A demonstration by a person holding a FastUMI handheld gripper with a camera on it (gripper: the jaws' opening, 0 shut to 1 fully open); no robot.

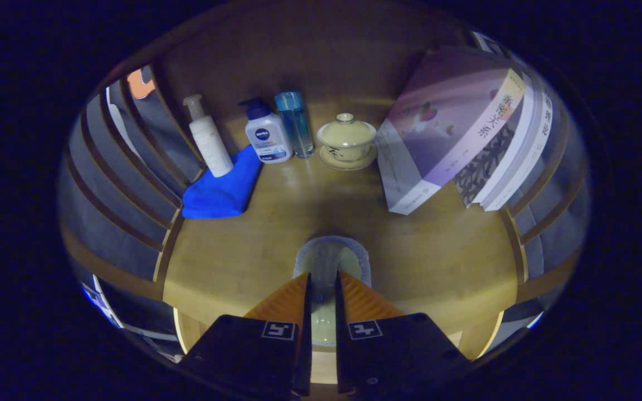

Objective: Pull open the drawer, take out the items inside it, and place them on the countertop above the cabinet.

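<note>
Wood-grain desk [232, 250] spreads out ahead of the gripper [322, 281], lit dimly, with a wooden back panel rising behind the row of things.

Gripper: fingers drawn close together, a narrow gap between them. In that gap sits a pale round item [326, 259] with a whitish fuzzy rim; its far half shows just beyond the fingertips [354, 287], resting on or just above the desk. Both fingers stand at its sides, but whether they actually press on it cannot be told.

Beyond the fingers, along the back:
- white pump bottle [208, 139], upright, far left, its base on the far end of a folded blue cloth [222, 189].
- squat white bottle with dark blue pump cap [267, 133], just right of the pump bottle, touching the cloth's far corner.
- clear blue tumbler-like bottle [295, 123], upright, just beside the squat bottle.
- cream lidded tea bowl on a saucer [347, 142], straight ahead of the gripper, near the blue bottle but apart from it.
- stack of books [466, 133] to the right, leaning, spines toward the gripper; the nearest has a purple-pink cover.

Slatted wooden side rails [126, 178] flank the desk left and right.
</note>
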